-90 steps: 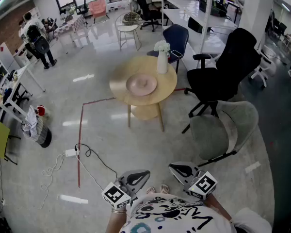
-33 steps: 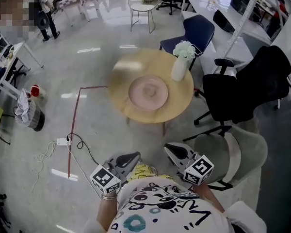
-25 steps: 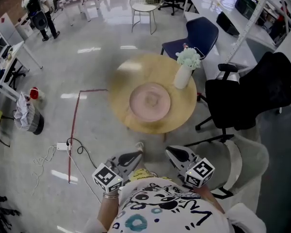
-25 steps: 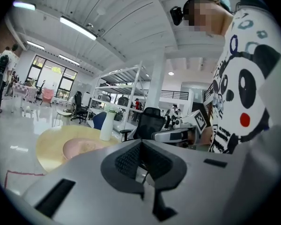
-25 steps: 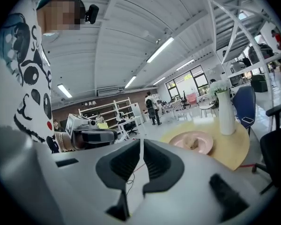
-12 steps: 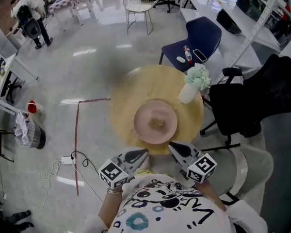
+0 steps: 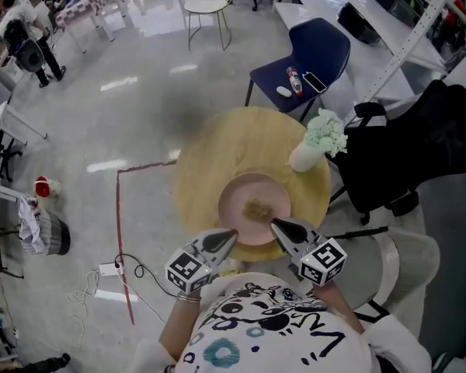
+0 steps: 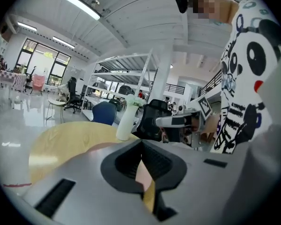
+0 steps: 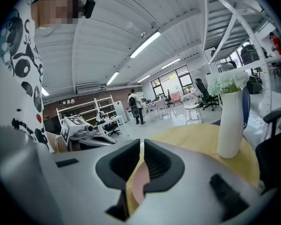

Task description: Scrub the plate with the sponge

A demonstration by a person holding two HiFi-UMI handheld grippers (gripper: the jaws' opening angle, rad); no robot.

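The plate (image 7: 233,207) is set at the near edge of the table (image 7: 210,150), with the sponge (image 7: 255,209) lying at its middle. The left tool (image 7: 233,235) and right tool (image 7: 274,224) are held by the plate's near rim, apart from the sponge, both with jaws closed together on nothing.

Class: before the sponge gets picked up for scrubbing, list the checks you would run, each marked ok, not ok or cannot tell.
1. Plate sits on the round table: ok.
2. Sponge lies uncovered on the plate: ok.
3. Left hand-held gripper empty: ok.
4. Right hand-held gripper empty: ok.
5. Jaws open for grasping: not ok, both shut.
6. Vase upright, off the plate: ok.
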